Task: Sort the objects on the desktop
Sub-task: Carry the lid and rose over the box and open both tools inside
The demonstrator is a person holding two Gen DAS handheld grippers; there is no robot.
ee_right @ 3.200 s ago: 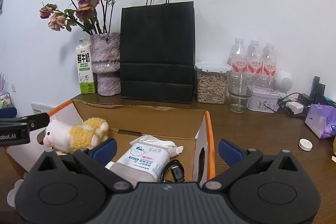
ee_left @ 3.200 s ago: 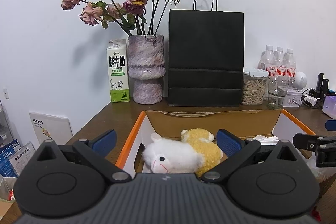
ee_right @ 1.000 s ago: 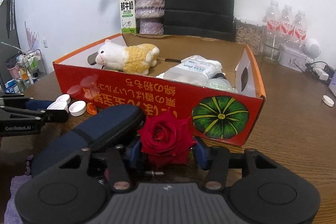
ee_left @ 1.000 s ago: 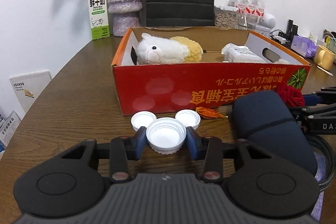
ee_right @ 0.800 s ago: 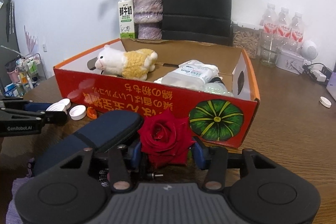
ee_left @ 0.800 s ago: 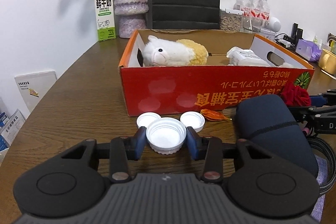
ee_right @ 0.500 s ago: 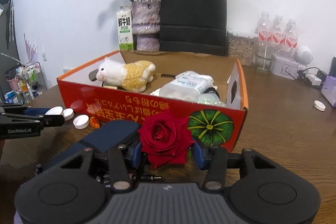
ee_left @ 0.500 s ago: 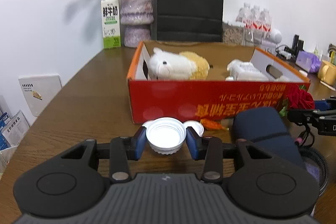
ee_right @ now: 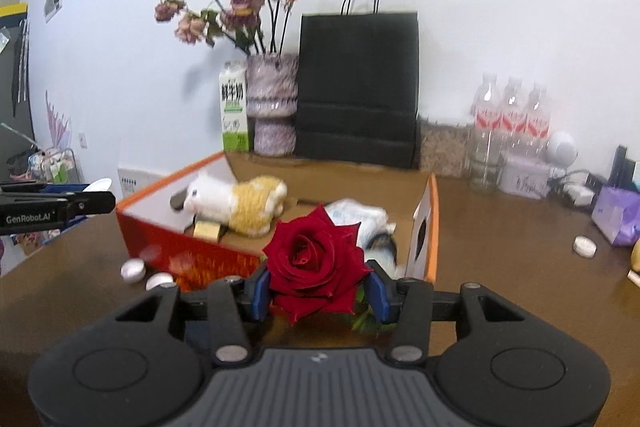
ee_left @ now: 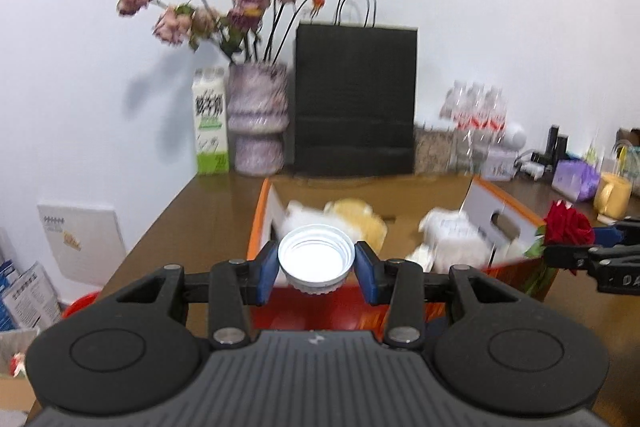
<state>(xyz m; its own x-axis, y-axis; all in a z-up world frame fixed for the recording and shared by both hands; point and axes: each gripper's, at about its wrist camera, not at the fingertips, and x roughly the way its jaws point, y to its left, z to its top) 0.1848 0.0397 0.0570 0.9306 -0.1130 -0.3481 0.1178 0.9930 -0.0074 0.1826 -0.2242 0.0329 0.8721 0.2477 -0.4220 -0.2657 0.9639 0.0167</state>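
My left gripper (ee_left: 316, 269) is shut on a white bottle cap (ee_left: 316, 263), held in the air in front of the red cardboard box (ee_left: 400, 301). My right gripper (ee_right: 318, 293) is shut on a red rose (ee_right: 316, 259), raised before the same box (ee_right: 192, 253); the rose (ee_left: 568, 229) also shows at the right of the left wrist view. Inside the box lie a white and yellow plush sheep (ee_right: 236, 203) and a white wipes pack (ee_right: 356, 217). Two more white caps (ee_right: 134, 271) rest on the table by the box's front.
Against the wall stand a vase of dried roses (ee_right: 272, 103), a milk carton (ee_right: 234, 107), a black paper bag (ee_right: 358, 83) and water bottles (ee_right: 512, 115). A purple pack (ee_right: 618, 213) and a loose cap (ee_right: 584, 247) lie at right. The table's left edge (ee_left: 156, 223) drops off.
Both grippers have risen off the table with the cap and the rose, so the views now look over the box's front wall. The dark pouch has dropped out of sight.
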